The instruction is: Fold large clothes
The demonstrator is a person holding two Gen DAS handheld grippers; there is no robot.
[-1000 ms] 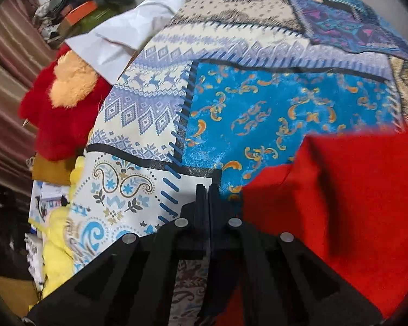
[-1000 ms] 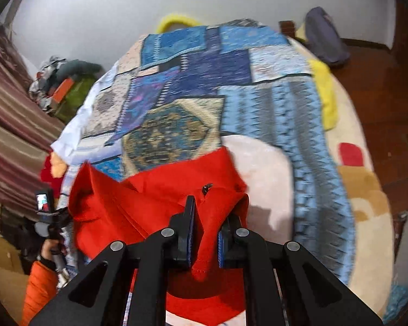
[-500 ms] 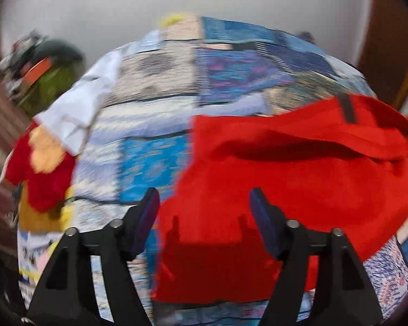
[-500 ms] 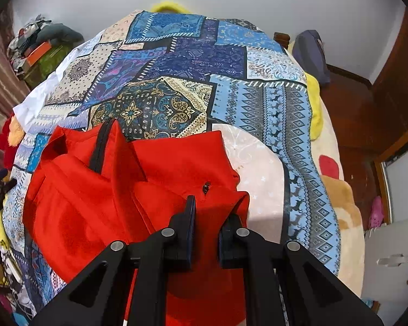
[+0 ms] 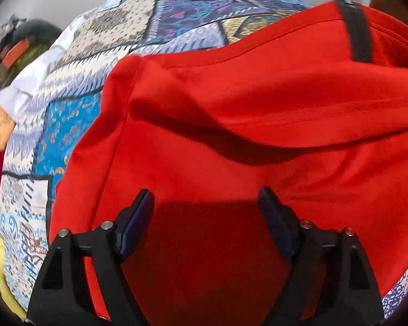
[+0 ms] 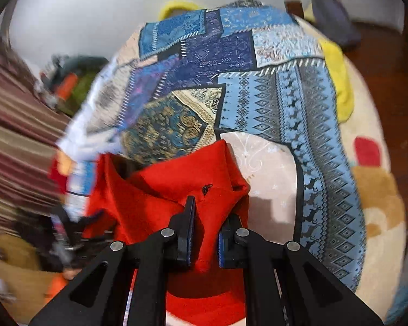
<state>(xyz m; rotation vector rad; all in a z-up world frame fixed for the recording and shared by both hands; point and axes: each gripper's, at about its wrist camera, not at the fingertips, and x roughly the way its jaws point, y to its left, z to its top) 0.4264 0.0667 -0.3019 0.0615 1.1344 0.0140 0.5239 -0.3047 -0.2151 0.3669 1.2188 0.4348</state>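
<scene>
The red garment (image 5: 231, 135) is lying rumpled on the patchwork bedspread (image 5: 95, 54), directly ahead of the left gripper (image 5: 205, 206), whose jaws are spreading wide above the cloth, holding nothing. The right gripper (image 6: 205, 217) is pinching a raised fold of it between its fingers (image 6: 189, 225).

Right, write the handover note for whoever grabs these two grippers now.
Left hand-held gripper: open, holding nothing, hovering over the red fleece garment with a black zipper.
Right hand-held gripper: shut on a bunched edge of the same garment, lifting it.
The garment lies rumpled on the blue patchwork bedspread, one layer flopped over another.
Done: one edge gripped. Left: take a second edge with the left gripper, spread it flat, then make the folds.
</scene>
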